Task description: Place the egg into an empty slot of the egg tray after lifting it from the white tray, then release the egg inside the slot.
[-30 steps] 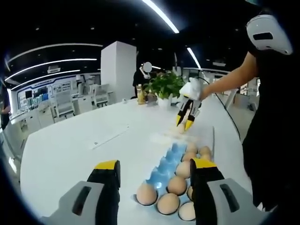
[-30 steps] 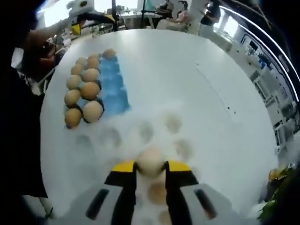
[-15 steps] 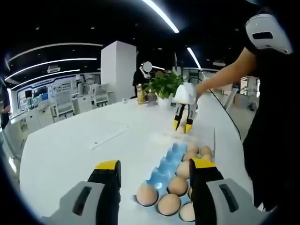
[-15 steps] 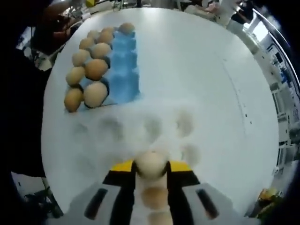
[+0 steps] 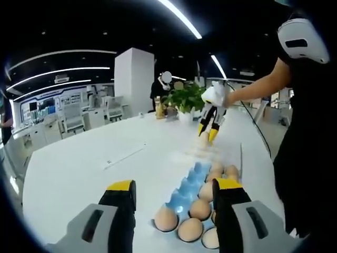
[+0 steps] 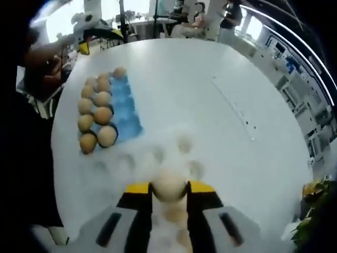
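Overhead, long ceiling lights run across a dim open office, with a white column and a potted plant beyond the far edge of the broad white worktop. On it the blue egg tray lies up and to the left of the right tool, its long axis running away from that tool, brown eggs along one side and bare blue slots along the side nearer the middle of the worktop. Just beneath the right tool sits the white tray. That tool grips the egg between its yellow tips, raised above the white tray. Nearer the egg tray, the left tool hangs wide apart and empty.
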### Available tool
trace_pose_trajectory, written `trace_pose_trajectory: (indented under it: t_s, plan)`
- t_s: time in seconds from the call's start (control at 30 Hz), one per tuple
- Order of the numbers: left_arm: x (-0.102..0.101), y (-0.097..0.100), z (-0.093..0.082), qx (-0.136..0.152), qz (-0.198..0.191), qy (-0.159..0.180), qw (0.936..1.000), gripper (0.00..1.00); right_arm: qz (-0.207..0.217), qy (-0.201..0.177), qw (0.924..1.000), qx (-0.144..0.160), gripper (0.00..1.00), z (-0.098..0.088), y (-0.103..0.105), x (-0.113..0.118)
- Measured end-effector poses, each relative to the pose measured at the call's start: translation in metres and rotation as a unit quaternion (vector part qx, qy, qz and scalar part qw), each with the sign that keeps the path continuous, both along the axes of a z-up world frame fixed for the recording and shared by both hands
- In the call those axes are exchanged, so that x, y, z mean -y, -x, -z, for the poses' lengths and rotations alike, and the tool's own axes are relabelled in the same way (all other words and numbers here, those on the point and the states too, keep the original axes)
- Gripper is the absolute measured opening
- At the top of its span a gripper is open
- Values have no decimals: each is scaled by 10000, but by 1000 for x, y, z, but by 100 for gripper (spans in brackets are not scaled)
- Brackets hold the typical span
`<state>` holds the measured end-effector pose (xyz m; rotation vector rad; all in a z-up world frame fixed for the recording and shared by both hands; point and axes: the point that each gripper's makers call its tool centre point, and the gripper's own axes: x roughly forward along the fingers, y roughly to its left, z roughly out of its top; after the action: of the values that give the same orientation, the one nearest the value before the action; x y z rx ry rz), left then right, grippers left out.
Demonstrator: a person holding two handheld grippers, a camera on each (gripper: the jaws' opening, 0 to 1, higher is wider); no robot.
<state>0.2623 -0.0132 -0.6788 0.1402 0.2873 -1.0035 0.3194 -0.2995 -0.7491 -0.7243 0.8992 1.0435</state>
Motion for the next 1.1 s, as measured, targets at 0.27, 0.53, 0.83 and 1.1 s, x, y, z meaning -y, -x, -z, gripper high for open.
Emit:
trace_pose_trajectory:
  t_s: [0.27, 0.53, 0.83, 1.1]
  plan:
    - [2, 2, 4, -26, 16, -12, 10000, 60, 15, -51, 10000, -67, 24, 5, 9, -5]
    - [2, 3, 4, -63, 20, -2, 10000, 63, -157, -236, 9996, -41, 24, 3, 10, -25]
    - [-1, 3, 4, -68, -4, -7, 10000, 66, -262, -336, 9991, -21, 24, -1, 11, -38]
    - [-2, 2, 5, -82, -37, -44, 10000, 69, -407, -396, 9984, -9, 24, 1, 12, -53]
